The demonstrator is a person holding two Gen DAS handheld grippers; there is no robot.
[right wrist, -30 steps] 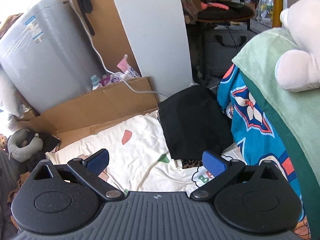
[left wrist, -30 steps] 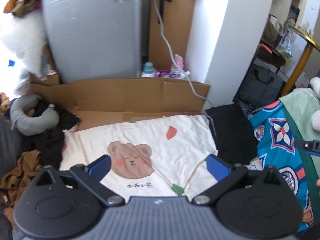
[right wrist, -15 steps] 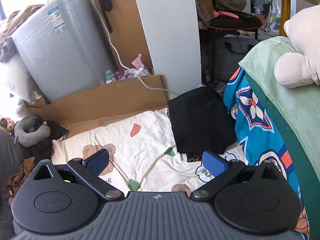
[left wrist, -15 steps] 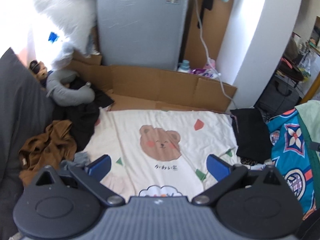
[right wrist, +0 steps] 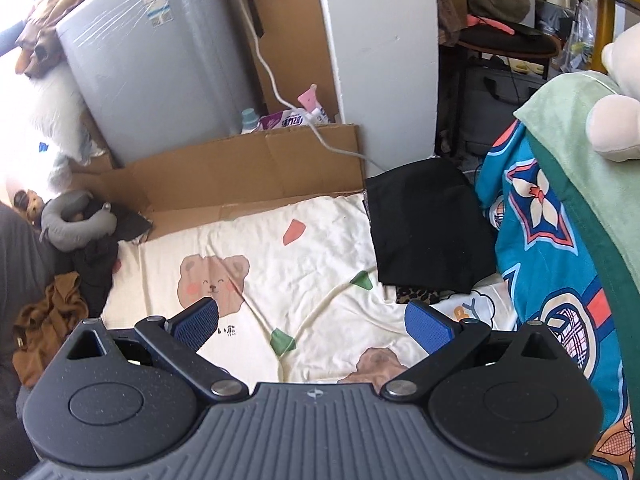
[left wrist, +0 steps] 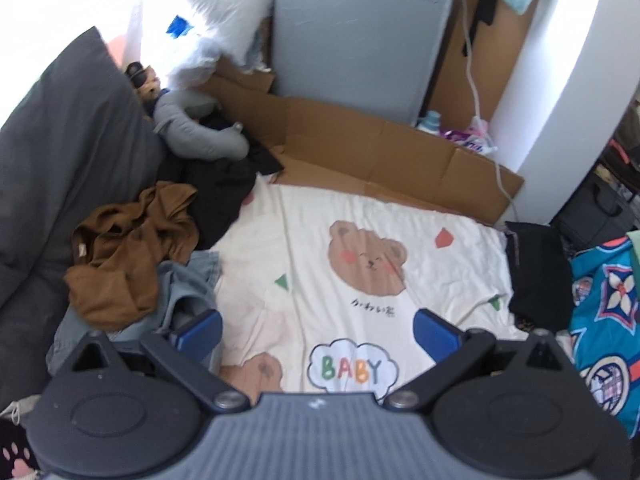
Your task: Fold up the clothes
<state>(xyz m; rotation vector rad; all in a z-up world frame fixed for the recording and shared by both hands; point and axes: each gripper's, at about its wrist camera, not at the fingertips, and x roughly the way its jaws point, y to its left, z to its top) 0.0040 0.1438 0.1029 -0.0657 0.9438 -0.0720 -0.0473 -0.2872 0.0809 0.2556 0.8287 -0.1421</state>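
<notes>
Hovering both grippers over the blanket (left wrist: 360, 216), I read this as the step of choosing the next garment, nothing picked up yet. My left gripper (left wrist: 318, 330) has its jaws spread wide and empty; my right gripper (right wrist: 312, 322) is likewise spread and holds nothing. The unfolded clothes sit at the blanket's left edge: a brown garment (left wrist: 128, 256) crumpled on top, a grey one (left wrist: 188, 284) just beside my left fingertip, and a black one (left wrist: 224, 188) behind them. A folded black stack (right wrist: 424, 228) lies at the blanket's right edge, so I judge some of the work is done. My next move, I think, is to swing left, lower onto the brown garment, pinch a single layer and drag it to the bare middle of the blanket. The cloth is limp and tangled, so I may lift two pieces together. Cardboard (right wrist: 248, 164) lines the far edge, with a grey appliance (right wrist: 160, 52) and white pillar (right wrist: 384, 48) behind.
</notes>
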